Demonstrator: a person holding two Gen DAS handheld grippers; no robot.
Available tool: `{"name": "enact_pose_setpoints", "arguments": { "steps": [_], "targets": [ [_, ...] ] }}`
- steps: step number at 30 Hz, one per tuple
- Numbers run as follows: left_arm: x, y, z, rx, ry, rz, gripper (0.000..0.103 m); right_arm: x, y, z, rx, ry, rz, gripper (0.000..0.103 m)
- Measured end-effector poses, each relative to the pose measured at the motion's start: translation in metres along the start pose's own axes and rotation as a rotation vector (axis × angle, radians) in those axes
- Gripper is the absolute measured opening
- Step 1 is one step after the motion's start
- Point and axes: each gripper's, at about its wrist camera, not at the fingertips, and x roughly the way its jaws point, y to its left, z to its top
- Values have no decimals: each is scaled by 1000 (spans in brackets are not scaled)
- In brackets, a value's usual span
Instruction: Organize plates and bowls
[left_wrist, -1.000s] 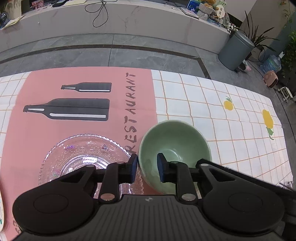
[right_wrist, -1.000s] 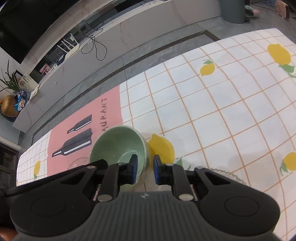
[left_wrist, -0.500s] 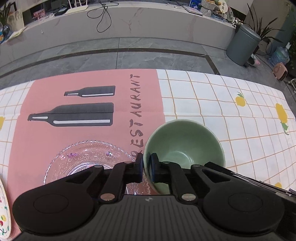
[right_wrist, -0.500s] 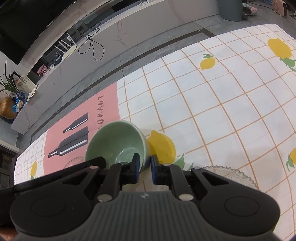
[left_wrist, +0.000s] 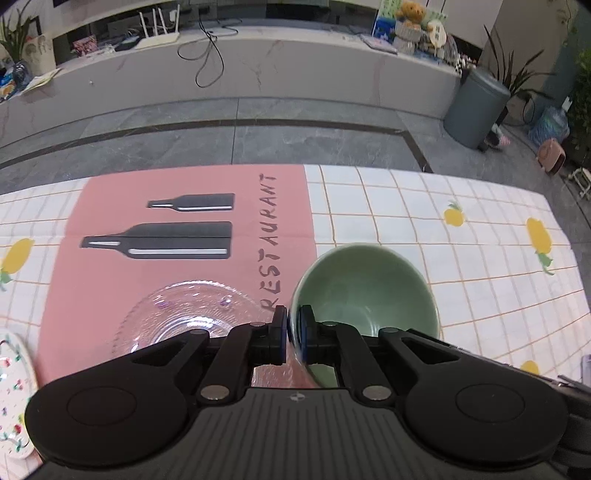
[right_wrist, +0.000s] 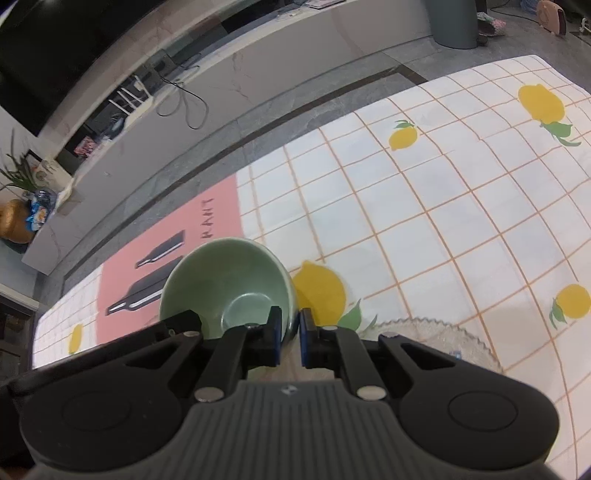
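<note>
Covering the table, a lemon-print checked cloth (left_wrist: 424, 229) is carrying a round pale-green ceramic bowl (left_wrist: 364, 291). Both the left gripper (left_wrist: 293, 330) and the right gripper (right_wrist: 289, 334) are pinching its rim from opposite sides, probably sharing the weight to lift it level toward the clear patterned glass plate (left_wrist: 184, 314) just beside.

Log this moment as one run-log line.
left gripper: shut on green bowl rim | right gripper: shut on opposite rim | nearby: glass plate
</note>
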Motion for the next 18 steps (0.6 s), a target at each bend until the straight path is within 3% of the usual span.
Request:
{"name": "enact_pose_setpoints", "arguments": {
  "steps": [9, 18],
  "targets": [
    [-62, 6, -33, -23, -57, 1, 6, -56, 17, -39, -66, -29, 29, 7],
    [-135, 24, -87, -47, -132, -30, 7, -125, 34, -101, -122, -85, 86, 7]
  ]
}}
